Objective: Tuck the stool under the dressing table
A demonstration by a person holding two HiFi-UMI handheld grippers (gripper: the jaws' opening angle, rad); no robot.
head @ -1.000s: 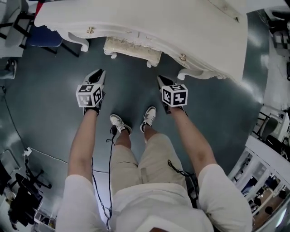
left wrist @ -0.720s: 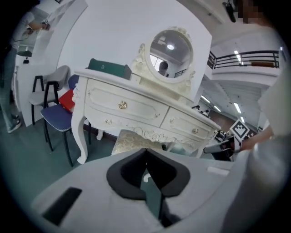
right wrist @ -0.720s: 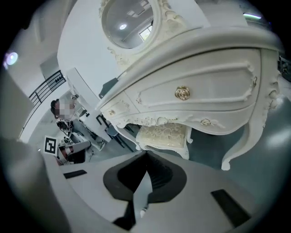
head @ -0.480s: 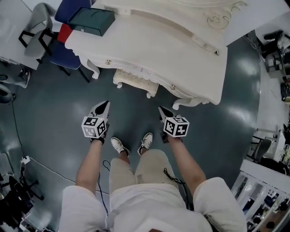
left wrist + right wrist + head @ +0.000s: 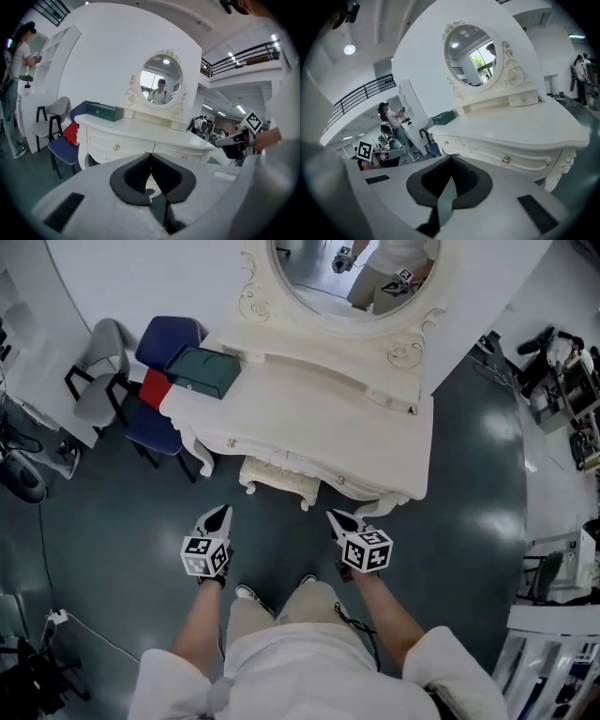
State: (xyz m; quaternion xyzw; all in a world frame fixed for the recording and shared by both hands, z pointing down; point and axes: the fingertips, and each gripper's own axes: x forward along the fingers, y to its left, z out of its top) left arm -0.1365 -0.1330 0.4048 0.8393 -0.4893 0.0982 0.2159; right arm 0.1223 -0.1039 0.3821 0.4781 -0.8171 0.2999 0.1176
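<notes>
The stool (image 5: pixel 279 484), cream and carved, sits under the front edge of the white desk (image 5: pixel 319 418), between its two front legs. Only the stool's front strip shows past the edge in the head view. Both grippers hang in the air over the dark floor (image 5: pixel 122 512), just in front of the desk and apart from the stool.

The left gripper (image 5: pixel 218 515) points toward the desk's front left leg. Its fingers are pressed fully together with nothing between them. The right gripper (image 5: pixel 337 517) points toward the front right leg, and its fingers are likewise closed tight and empty.

A dark green box (image 5: pixel 204 371) lies at the desk's back left corner. An oval mirror (image 5: pixel 361 277) in a scrolled frame rises from the desk's rear edge and reflects the person with the grippers. A blue chair (image 5: pixel 164 343) with something red on it stands just beside the desk's left end, and a grey chair (image 5: pixel 98 381) stands further left.
</notes>
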